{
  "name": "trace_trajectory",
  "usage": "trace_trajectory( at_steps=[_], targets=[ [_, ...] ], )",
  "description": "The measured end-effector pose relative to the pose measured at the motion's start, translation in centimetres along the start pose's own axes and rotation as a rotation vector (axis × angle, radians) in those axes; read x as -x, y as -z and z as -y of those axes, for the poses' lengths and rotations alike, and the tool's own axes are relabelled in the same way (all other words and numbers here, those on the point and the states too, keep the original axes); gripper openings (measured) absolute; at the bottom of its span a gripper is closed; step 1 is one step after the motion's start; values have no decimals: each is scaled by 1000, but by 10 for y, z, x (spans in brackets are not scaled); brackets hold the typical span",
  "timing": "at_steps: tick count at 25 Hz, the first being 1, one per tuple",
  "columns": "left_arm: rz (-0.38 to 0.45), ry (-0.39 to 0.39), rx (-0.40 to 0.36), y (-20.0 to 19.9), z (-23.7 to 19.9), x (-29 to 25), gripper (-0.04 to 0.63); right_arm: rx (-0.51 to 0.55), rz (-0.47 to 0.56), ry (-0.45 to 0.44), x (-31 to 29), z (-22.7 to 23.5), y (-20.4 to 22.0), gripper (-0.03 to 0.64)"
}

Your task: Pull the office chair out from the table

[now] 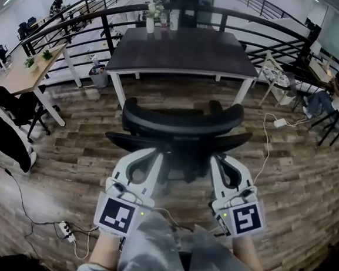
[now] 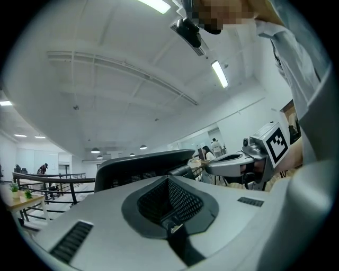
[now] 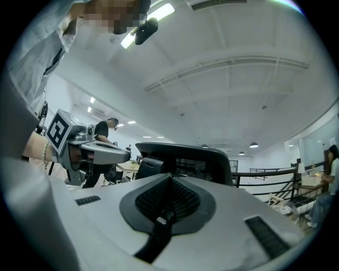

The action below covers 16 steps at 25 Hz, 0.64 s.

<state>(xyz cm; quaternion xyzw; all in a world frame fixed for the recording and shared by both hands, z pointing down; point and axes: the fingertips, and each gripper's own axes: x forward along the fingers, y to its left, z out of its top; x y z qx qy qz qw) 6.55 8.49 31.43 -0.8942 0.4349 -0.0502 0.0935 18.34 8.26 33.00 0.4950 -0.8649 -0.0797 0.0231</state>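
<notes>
The black office chair stands on the wood floor just in front of the dark table, its back toward me. Both grippers point level at the chair's back. My left gripper has its jaws closed together, tips at the left side of the chair's back frame. My right gripper is likewise shut at the right side. In the left gripper view the closed jaws sit below the chair's headrest; the right gripper view shows the same. Whether either tip pinches part of the chair is hidden.
A power strip and cables lie on the floor at lower left, a white adapter at right. Another black chair and a wooden desk stand left. A railing runs behind the table; a person sits far right.
</notes>
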Motion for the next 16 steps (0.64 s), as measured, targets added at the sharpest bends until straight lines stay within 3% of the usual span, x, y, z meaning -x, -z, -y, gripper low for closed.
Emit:
trace_trajectory(
  at_steps=[16],
  targets=[
    [-11, -1, -9, 3, 0, 2, -2, 24, -30, -23, -2, -7, 6, 3]
  ],
)
